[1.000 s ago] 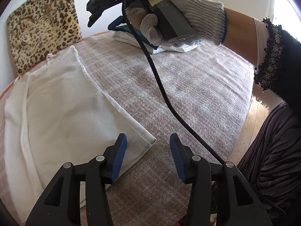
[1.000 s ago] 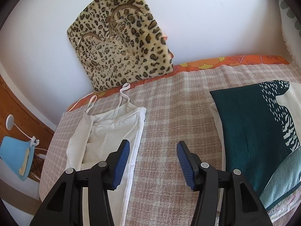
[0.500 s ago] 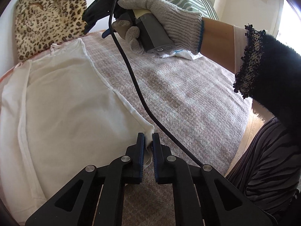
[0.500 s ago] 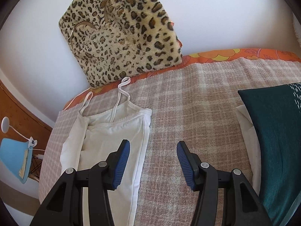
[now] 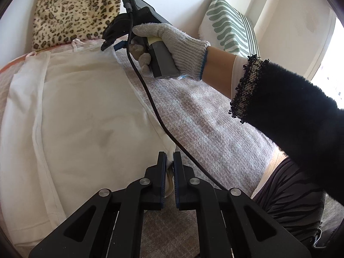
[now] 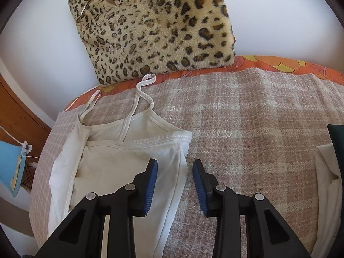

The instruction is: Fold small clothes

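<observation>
Fabric at the bottom corner of the white camisole (image 5: 81, 116) is pinched between the closed jaws of the left gripper (image 5: 169, 161), while the right gripper (image 6: 175, 172) is held with its jaws apart over the camisole's top corner, one blue pad above the cloth and the other beyond its side seam. The camisole is spread flat on the plaid blanket (image 6: 247, 133), its straps pointed toward the leopard-print cushion (image 6: 154, 25) propped against the wall beyond it. A dark green garment (image 6: 337, 142) is seen at the blanket's edge, well apart from the camisole.
</observation>
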### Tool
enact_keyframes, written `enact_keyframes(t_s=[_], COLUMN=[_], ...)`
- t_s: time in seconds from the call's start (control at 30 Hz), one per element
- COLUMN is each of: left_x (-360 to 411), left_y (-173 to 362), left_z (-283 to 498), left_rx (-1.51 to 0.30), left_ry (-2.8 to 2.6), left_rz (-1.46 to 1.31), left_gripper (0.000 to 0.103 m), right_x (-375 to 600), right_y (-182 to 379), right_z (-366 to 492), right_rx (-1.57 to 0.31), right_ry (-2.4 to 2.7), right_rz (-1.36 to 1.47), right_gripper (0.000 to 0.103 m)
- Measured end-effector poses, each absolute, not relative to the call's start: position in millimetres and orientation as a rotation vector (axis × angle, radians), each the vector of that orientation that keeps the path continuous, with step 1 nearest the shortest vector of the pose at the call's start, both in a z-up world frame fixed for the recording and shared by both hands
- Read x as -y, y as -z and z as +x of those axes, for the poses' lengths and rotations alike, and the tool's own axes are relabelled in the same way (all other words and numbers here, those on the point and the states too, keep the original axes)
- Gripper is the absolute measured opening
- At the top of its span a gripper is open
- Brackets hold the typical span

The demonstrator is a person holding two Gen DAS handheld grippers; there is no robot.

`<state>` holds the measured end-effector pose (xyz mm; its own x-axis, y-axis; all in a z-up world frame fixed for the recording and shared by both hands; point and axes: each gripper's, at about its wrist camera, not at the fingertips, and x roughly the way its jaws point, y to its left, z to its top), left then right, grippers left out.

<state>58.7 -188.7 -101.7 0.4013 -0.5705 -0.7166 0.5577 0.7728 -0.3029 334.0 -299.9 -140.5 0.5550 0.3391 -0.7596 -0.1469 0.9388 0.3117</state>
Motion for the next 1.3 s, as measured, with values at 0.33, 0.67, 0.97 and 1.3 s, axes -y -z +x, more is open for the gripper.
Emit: enact_keyframes(t_s=[0.33, 0.67, 0.97, 1.3], left_x=[142, 86, 75, 90], left_y=[81, 97, 105, 102], left_z=[59, 49, 43, 35], left_rx=[-0.883, -0.944, -0.965, -1.018], left_ry=[0.678, 0.568, 0.523, 0.542], left_rz=[-0.153, -0.252, -0.276, -0.241], left_gripper=[0.005, 0.005, 0.004, 0.010], right_x=[285, 225, 169, 146], right_y=[103, 91, 95, 117], right_z=[340, 339, 352, 360], right_rx=[-0.887, -0.919, -0.938, -0.975], right_ry=[-0.351, -0.386, -0.403, -0.368], right_rz=[0.282, 0.213, 0.196, 0.132], right_gripper=[0.001, 0.000, 0.000, 0.044])
